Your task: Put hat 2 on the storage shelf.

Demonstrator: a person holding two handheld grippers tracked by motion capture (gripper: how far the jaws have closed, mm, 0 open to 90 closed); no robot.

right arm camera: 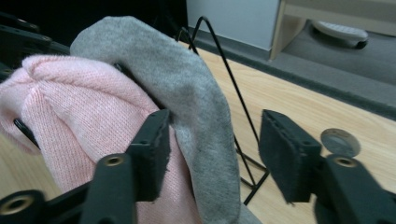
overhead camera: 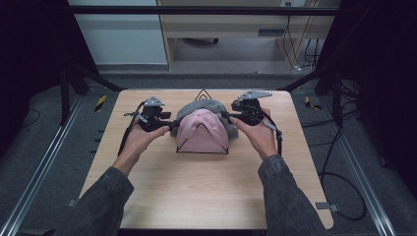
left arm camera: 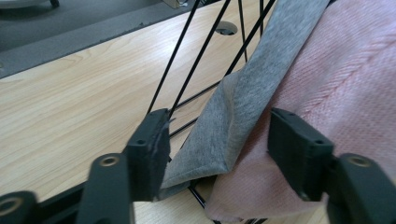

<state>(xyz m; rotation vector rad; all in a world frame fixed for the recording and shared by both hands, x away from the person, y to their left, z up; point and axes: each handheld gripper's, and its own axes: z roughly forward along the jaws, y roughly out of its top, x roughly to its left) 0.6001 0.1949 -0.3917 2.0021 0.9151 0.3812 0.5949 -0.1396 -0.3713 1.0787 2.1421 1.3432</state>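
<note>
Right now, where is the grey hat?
In the high view the grey hat sits at the table's far middle, draped over the black wire stand behind the pink hat, between the left gripper and right gripper.

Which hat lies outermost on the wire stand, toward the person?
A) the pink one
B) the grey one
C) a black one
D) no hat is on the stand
A: in the high view the pink hat covers the front of the wire stand, with the grey hat peeking out behind it.
</note>
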